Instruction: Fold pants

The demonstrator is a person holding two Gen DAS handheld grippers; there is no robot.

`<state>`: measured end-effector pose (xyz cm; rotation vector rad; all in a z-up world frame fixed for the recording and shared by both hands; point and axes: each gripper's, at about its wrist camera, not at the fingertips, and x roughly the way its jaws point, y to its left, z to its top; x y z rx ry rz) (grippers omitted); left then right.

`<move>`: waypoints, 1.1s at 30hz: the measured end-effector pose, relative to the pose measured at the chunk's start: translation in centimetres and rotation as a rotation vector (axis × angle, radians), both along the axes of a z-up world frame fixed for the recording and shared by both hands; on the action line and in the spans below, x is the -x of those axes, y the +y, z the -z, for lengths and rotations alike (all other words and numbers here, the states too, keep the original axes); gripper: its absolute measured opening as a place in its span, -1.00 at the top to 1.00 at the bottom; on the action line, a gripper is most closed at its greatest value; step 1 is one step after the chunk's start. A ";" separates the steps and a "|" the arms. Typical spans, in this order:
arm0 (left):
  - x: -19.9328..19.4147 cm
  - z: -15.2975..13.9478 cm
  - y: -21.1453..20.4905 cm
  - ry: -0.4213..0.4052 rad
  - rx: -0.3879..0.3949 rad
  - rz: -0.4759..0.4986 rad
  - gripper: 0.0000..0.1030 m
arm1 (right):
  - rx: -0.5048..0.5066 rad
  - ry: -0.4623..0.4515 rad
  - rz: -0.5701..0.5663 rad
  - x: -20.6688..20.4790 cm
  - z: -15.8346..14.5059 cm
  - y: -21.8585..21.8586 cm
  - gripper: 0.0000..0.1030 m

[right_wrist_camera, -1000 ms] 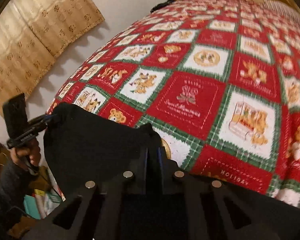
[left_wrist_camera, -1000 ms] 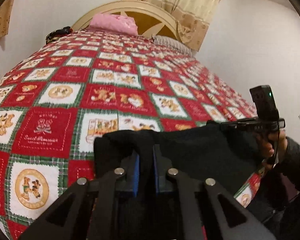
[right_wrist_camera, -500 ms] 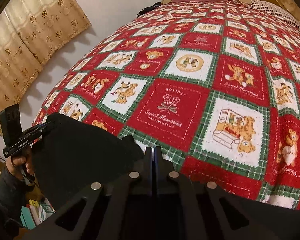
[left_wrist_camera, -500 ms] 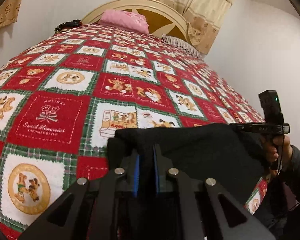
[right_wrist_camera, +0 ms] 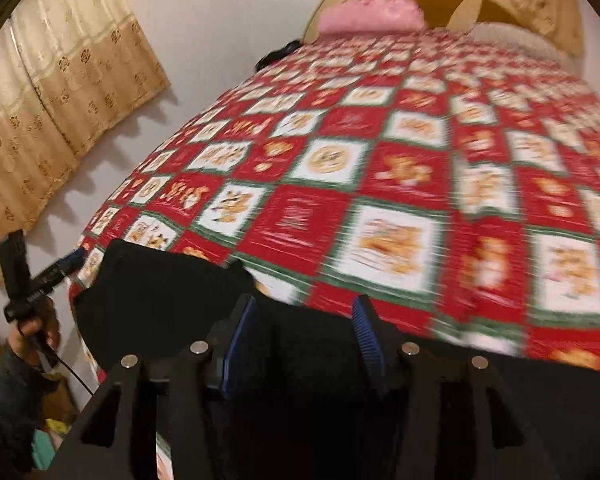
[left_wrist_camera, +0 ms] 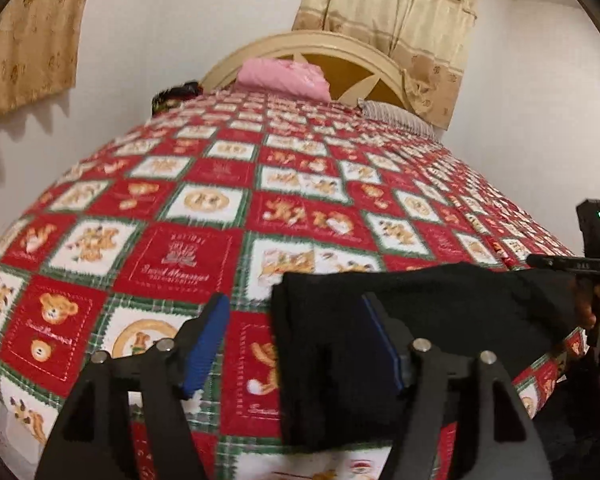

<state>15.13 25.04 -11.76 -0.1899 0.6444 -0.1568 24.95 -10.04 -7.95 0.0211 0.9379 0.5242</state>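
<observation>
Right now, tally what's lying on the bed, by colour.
Black: 2, the folded pants and a dark item near the headboard, too small to identify
Pink: 1, the pillow
Striped: 1, a second pillow
Total: 4

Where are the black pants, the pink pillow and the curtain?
pants [left_wrist_camera: 440, 312], left wrist view, middle of folded cloth
pillow [left_wrist_camera: 282, 78], left wrist view, its front face
curtain [right_wrist_camera: 60, 112], right wrist view, mid-panel

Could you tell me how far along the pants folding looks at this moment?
Done: the black pants lie doubled at the near edge of the quilt. In hand: nothing; the left gripper and the right gripper are open, their fingers over the cloth. Left: probably another fold, though the whole garment isn't visible.
</observation>
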 end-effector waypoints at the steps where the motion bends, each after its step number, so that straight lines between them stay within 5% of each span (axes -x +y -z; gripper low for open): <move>1: 0.1 -0.5 -0.7 -0.014 0.008 0.017 -0.35 | 0.012 -0.009 0.018 0.5 -0.3 -1.2 -0.01; 5: -0.4 -1.4 -5.3 -0.023 0.005 0.133 -0.45 | 0.070 -0.039 0.177 3.7 -1.8 -8.7 -0.01; 13: -2.4 -1.1 -19.4 0.010 -0.026 0.515 -0.45 | -0.058 -0.023 0.696 13.9 -5.3 -28.1 -0.01; 17: -2.7 0.0 -24.4 0.044 -0.024 0.616 -0.45 | -0.074 -0.031 0.895 17.1 -6.2 -33.5 -0.08; 26: -4.0 3.1 -22.0 0.152 0.004 0.469 -0.45 | -0.190 -0.012 1.067 15.2 -4.8 -39.0 -0.09; 31: -3.7 3.2 -21.4 0.146 0.018 0.473 -0.45 | -0.218 0.011 1.125 14.4 -3.7 -40.2 -0.06; 33: -3.9 3.3 -21.6 0.148 0.021 0.463 -0.45 | -0.227 0.026 1.132 13.9 -3.4 -40.4 0.58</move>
